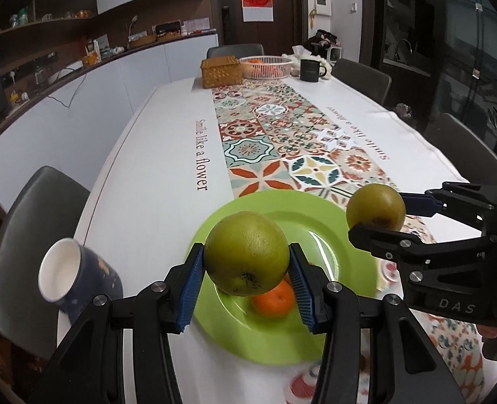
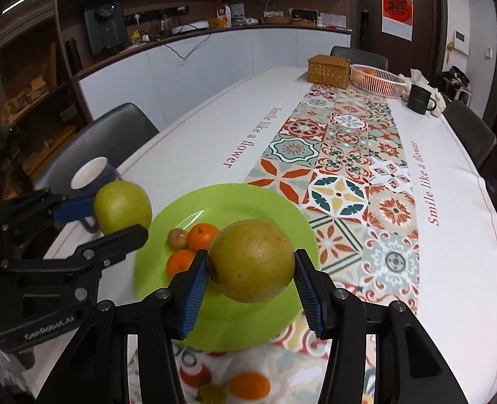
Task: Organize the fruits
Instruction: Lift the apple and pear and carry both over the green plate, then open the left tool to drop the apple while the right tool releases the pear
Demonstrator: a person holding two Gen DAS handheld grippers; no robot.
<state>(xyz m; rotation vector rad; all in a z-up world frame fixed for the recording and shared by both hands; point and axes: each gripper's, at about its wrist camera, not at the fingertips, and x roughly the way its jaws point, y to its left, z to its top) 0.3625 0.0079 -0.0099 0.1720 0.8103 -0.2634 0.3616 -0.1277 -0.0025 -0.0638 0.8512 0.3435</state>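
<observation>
My left gripper (image 1: 246, 281) is shut on a green pear (image 1: 246, 252) and holds it above a green plate (image 1: 275, 336). An orange (image 1: 273, 298) lies on the plate under it. My right gripper (image 2: 251, 279) is shut on a yellow-green pear (image 2: 251, 261) above the same plate (image 2: 235, 202). In the right wrist view the plate holds two oranges (image 2: 203, 235) and a small brown fruit (image 2: 177, 238). Each gripper shows in the other's view, the left one (image 2: 123, 217) with its pear (image 2: 122, 207), the right one (image 1: 376, 219) with its pear (image 1: 375, 207).
A dark blue mug (image 1: 76, 279) stands left of the plate near the table edge. At the far end stand a wicker box (image 1: 220, 70), a white basket (image 1: 265, 66) with oranges and a black mug (image 1: 310, 70). Grey chairs ring the table.
</observation>
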